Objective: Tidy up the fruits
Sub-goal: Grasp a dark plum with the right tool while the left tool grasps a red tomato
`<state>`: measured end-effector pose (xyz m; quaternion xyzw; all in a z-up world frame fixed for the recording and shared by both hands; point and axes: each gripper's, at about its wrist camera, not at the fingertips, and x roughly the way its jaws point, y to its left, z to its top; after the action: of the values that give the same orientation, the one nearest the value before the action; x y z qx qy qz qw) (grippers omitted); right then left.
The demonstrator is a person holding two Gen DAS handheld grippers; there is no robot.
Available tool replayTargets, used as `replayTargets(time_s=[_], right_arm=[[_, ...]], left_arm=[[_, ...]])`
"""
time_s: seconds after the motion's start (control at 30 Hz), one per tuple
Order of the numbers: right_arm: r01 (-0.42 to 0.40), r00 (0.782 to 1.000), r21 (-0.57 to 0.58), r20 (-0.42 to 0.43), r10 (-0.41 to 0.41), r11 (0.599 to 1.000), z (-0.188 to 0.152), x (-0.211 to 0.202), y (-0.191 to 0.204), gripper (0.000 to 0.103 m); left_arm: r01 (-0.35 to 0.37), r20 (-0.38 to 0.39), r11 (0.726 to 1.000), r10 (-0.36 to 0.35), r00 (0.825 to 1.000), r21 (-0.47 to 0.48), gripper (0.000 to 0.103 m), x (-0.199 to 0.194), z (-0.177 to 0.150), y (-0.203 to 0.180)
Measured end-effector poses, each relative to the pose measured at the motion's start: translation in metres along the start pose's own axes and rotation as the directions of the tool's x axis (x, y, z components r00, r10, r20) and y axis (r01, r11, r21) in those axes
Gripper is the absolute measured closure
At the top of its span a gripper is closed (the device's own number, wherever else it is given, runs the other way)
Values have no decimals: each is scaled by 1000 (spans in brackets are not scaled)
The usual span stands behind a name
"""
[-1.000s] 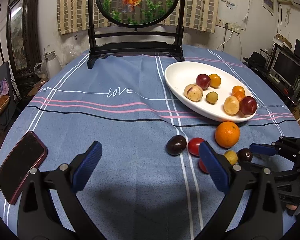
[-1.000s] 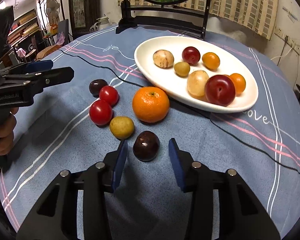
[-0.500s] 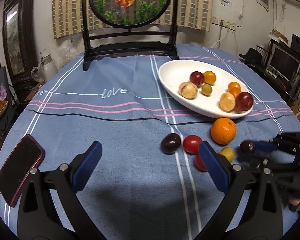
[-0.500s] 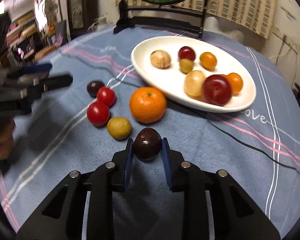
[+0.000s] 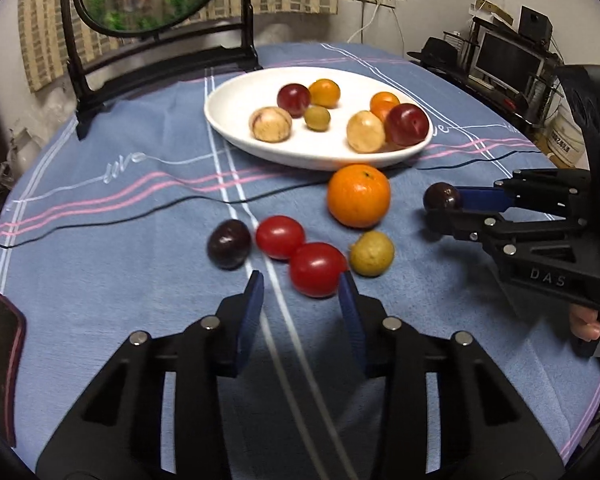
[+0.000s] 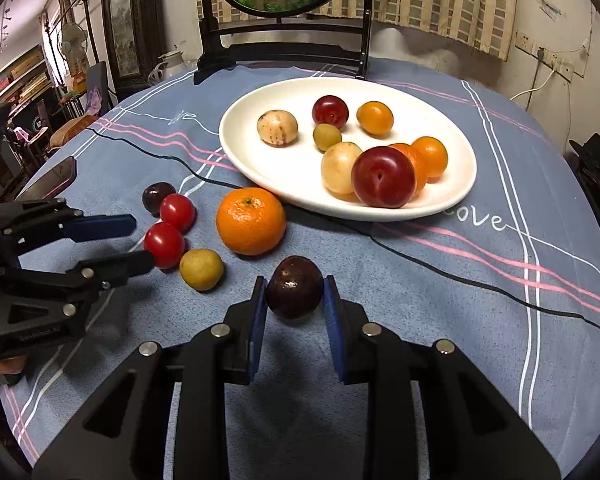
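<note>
Five loose fruits lie on the blue cloth of the bench (image 6: 420, 280), all in front of the white oval plate (image 6: 260, 160): an orange (image 6: 251, 221), two red tomatoes touching each other (image 6: 177, 212) (image 6: 164, 245), a yellow-green fruit (image 6: 201, 269) just beside the nearer tomato, and a dark plum (image 6: 156, 197) behind the farther one. The right tool (image 6: 295, 300) grips another dark plum, the held plum (image 6: 295, 287), between its blue pads, lifted off the cloth with its shadow below. The left tool (image 5: 300, 300) is half open and holds nothing; the nearer tomato (image 5: 318, 269) sits just ahead of its tips. The plate carries two red plums, two pale speckled fruits, a small green one and several small orange ones. A phone (image 5: 0, 360) lies at the bench's left edge.
</note>
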<state>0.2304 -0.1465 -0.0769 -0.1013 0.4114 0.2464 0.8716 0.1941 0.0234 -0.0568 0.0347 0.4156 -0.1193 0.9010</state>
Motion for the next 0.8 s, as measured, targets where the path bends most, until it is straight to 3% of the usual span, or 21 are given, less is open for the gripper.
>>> replayTargets(time_s=[0.63, 0.8], right_arm=[[12, 1000, 1, -10, -12, 1000, -1, 3, -1, 75], [14, 1000, 1, -7, -14, 1000, -1, 2, 0, 75]], left_arm=[[19, -41, 1000, -19, 999, -5, 62, 22, 10, -7], [10, -43, 1000, -9, 999, 25, 69, 25, 8, -13]])
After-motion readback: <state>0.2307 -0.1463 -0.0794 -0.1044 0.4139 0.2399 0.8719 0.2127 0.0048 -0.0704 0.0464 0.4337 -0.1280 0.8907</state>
